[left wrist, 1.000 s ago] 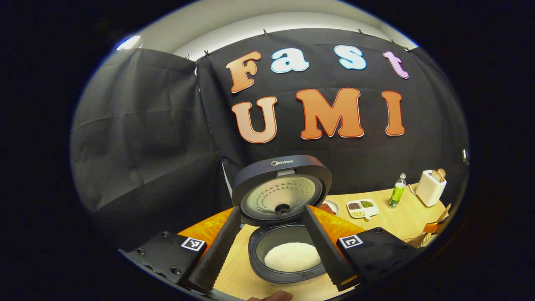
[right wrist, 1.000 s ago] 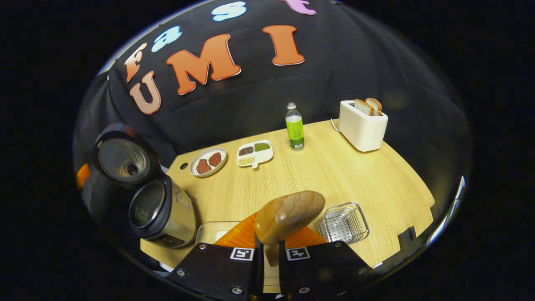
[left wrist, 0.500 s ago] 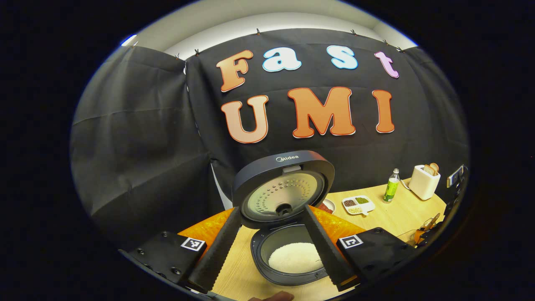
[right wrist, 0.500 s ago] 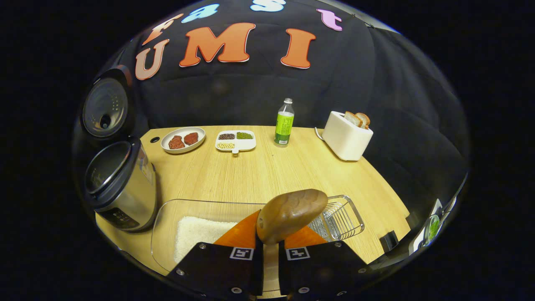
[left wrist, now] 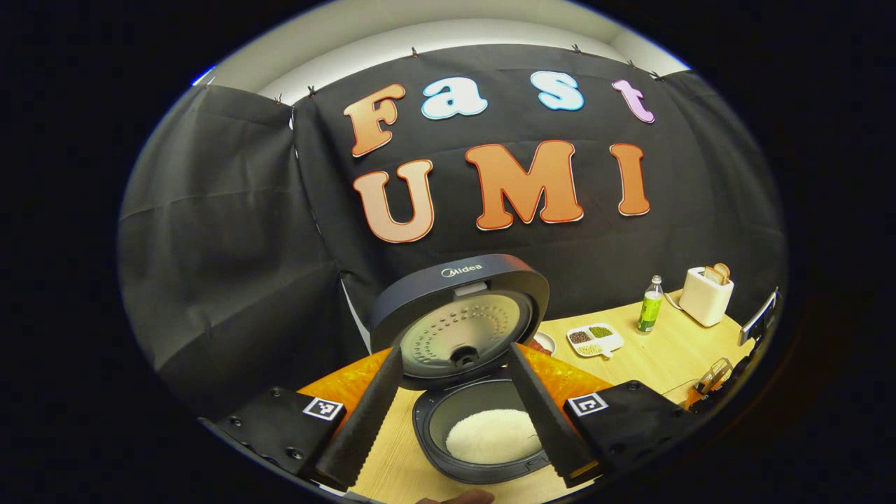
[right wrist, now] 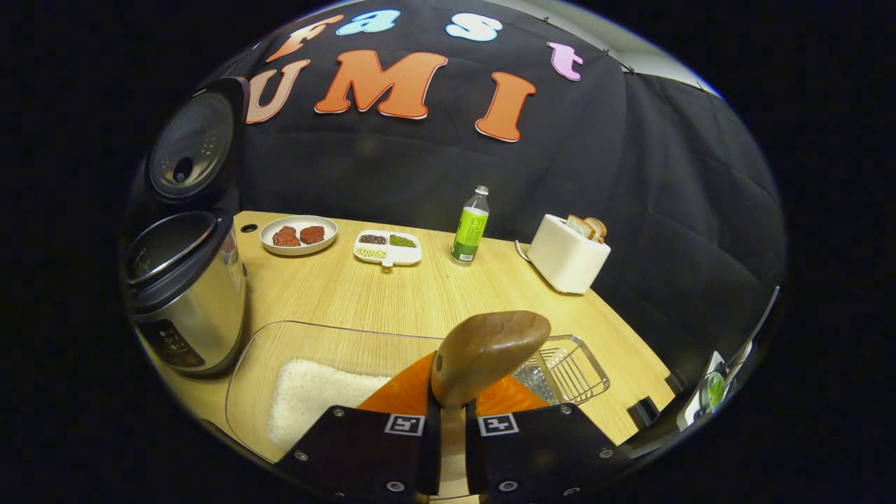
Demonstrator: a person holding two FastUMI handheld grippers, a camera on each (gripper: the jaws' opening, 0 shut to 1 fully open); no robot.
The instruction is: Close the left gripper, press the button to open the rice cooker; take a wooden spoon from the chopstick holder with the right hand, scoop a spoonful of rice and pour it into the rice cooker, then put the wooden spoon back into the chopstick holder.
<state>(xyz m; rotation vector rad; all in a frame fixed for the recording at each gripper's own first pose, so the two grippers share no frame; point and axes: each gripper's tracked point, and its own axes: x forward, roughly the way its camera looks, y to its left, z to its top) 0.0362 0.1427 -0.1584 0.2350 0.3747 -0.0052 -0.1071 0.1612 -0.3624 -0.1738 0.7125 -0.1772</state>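
Your right gripper [right wrist: 448,413] has swung level since a second ago; its fingers clamp the wooden spoon [right wrist: 488,354] above the rice tray [right wrist: 318,392], beside the wire holder [right wrist: 568,369]. Scooping comes next. Left gripper [left wrist: 455,413] fingers wide over the open rice cooker [left wrist: 483,434].

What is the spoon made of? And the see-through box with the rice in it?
The spoon looks like wood: brown, smooth and slightly glossy, with faint grain lines. The see-through box holding rice looks like clear plastic, maybe glass; the table shows straight through its walls, and its rim catches the light.
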